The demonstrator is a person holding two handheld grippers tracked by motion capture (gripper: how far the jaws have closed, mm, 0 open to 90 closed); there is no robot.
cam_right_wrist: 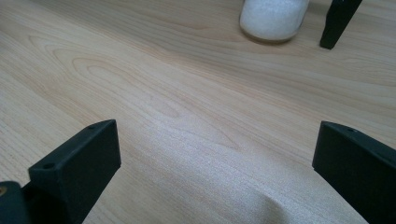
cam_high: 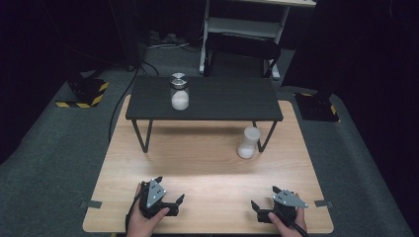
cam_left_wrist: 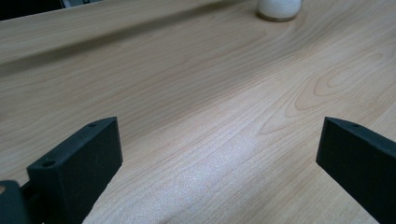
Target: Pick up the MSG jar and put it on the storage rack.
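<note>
A glass jar [cam_high: 179, 91] with a silver lid, half full of white powder, stands on a low black stand [cam_high: 222, 98]. A white container [cam_high: 248, 142] rests on the wooden table [cam_high: 197, 168] by the stand's right front leg; its base is seen far ahead in the left gripper view [cam_left_wrist: 279, 8] and closer in the right gripper view [cam_right_wrist: 273, 16]. My left gripper [cam_high: 171, 188] [cam_left_wrist: 219, 154] sits near the table's front edge, open, nothing between its jaws. My right gripper [cam_high: 264, 196] [cam_right_wrist: 217, 156] sits at the front right, also open and empty.
The stand's black leg [cam_right_wrist: 338, 21] stands just right of the white container. Bare wood lies between both grippers and the stand. Grey carpet surrounds the table, and a white frame [cam_high: 244, 29] stands behind it.
</note>
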